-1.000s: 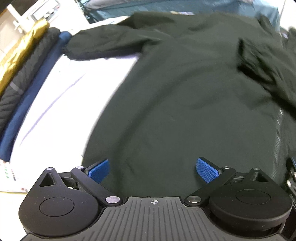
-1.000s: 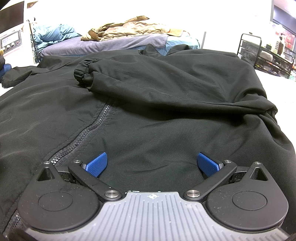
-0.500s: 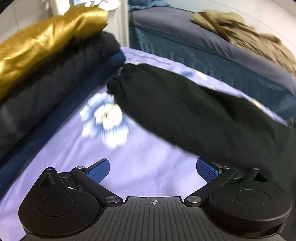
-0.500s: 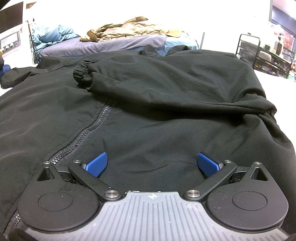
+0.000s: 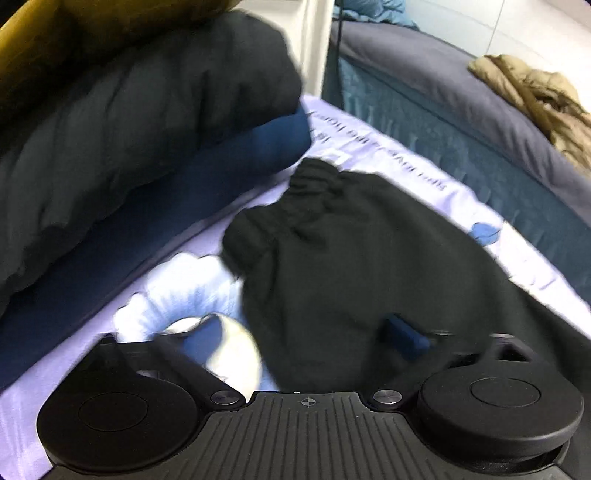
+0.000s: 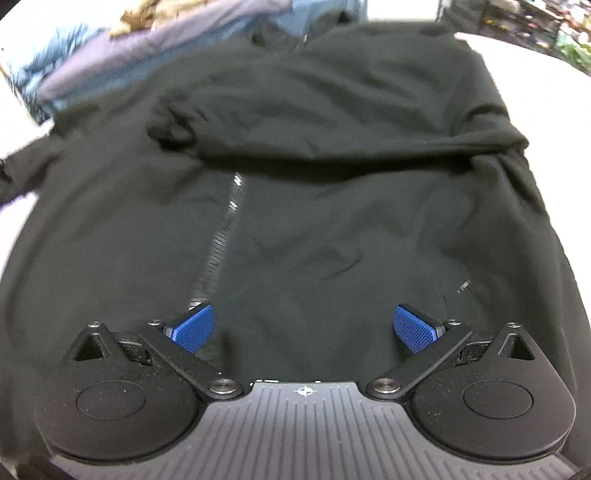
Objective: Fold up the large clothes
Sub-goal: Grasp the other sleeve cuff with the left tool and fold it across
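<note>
On the lilac flower-printed bed sheet [image 5: 369, 147] lies the black zip-front fabric jacket [image 6: 332, 229], spread front-up with its metal zipper [image 6: 221, 243] running down the middle. In the right wrist view one long sleeve [image 6: 314, 136] is folded across the chest, its gathered cuff lying just left of the zipper line. The right tongs [image 6: 303, 326] hang over the lower front of the jacket with their two blue ribbed pads [image 6: 192, 326] spread wide apart and nothing between them; whether they touch the cloth cannot be told.

In the left wrist view the other sleeve [image 5: 351, 266] stretches out over the sheet, ending in an elasticated, puckered cuff [image 5: 291, 214]. The left tongs [image 5: 306, 339] sit low over this sleeve, jaws parted widely: the right pad [image 5: 404, 334] shows against the black cloth, the left pad over the sheet's pale flower print, both smeared by motion blur. No cloth is pinched.

Just beside the cuff, to the left, stands a stack of folded clothes: a navy blue garment [image 5: 184, 192] at the bottom, a black quilted one [image 5: 147, 103] on it, and a golden shiny one [image 5: 44, 33] on top. Behind the sheet is a grey-blue bed [image 5: 443, 85] with a crumpled tan jacket [image 5: 535, 96] on it.
</note>
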